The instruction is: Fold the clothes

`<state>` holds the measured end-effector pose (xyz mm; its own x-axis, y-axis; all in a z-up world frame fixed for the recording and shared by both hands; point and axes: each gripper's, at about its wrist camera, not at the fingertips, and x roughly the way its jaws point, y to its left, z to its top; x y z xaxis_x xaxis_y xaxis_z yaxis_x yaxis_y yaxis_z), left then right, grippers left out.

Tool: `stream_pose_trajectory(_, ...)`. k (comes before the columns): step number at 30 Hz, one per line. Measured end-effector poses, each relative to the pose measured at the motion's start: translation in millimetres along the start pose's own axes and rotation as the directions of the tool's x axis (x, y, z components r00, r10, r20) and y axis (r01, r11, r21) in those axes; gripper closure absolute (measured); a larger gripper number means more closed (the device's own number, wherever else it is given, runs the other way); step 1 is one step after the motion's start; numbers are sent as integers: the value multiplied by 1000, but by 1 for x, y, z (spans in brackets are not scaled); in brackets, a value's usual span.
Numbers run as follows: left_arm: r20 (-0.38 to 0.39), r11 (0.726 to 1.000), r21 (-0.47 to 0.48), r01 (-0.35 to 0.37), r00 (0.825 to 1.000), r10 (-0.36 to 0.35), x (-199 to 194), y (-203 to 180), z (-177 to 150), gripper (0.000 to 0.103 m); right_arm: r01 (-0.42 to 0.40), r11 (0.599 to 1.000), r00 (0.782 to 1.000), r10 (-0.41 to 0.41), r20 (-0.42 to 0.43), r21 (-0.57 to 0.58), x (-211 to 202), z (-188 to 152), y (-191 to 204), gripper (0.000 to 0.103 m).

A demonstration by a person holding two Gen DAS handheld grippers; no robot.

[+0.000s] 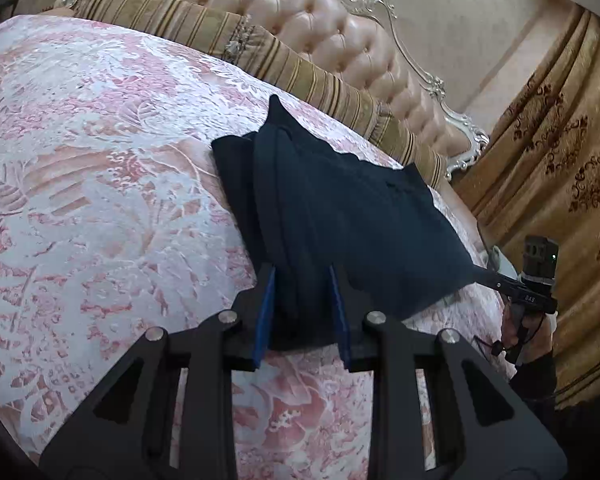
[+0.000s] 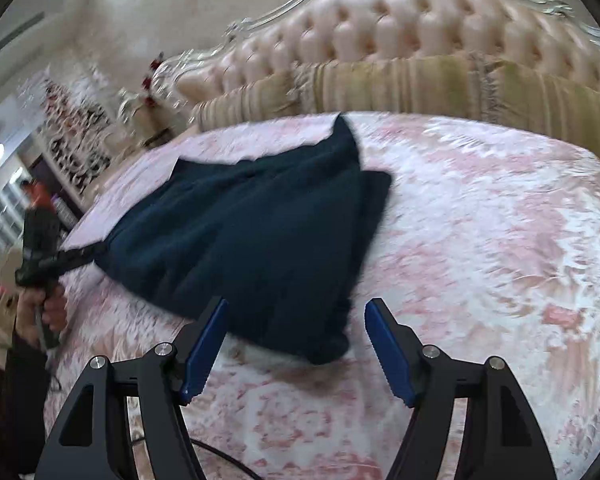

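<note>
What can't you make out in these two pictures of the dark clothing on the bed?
- What kind of garment it is: in both views it is folded over itself, hiding its shape.
- Its near edge, left wrist view: covered by the left gripper clamped on it.
- The right gripper, left wrist view: small at the edge, contact with the cloth unclear.
- The shelves, right wrist view: too blurred to read.

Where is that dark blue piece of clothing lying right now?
The dark blue garment lies on the pink bedspread, in front of the striped bolster; the left gripper grips its near edge.
</note>
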<state>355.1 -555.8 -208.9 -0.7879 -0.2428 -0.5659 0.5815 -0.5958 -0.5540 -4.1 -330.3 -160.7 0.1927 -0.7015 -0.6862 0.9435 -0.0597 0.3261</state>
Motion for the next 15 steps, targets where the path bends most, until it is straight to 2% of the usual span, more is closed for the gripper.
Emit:
stream_pose_trajectory(1, 0, 1000, 2, -1, 1000, 1, 0, 0, -1, 74, -4, 1000, 1000, 4, 1, 3, 1, 0, 0, 33)
stream_pose_trajectory(3, -1, 1000, 7, -4, 1000, 4, 0, -1, -1, 74, -14, 1000, 1000, 13, 12, 8, 0, -1, -1, 51)
stream_pose_trajectory(7, -2, 1000, 18, -11, 1000, 11, -1, -3, -1, 74, -25, 999, 999, 24, 24, 25, 0, 1, -4, 61)
stream_pose_trajectory(9, -2, 1000, 20, -14, 1000, 14, -1, -3, -2, 74, -12, 999, 1000, 11, 16, 39, 2, 1, -7, 74)
stream_pose_trajectory(11, -8, 999, 32, -37, 999, 38, 0, -4, -1, 89, -3, 999, 1000, 3, 10, 45, 3, 1, -8, 84)
stream_pose_trajectory(15, -18, 995, 47, -83, 996, 84, 1, -6, -1, 91, 38, 999, 999, -38, -32, 20, 6, 0, -6, 90)
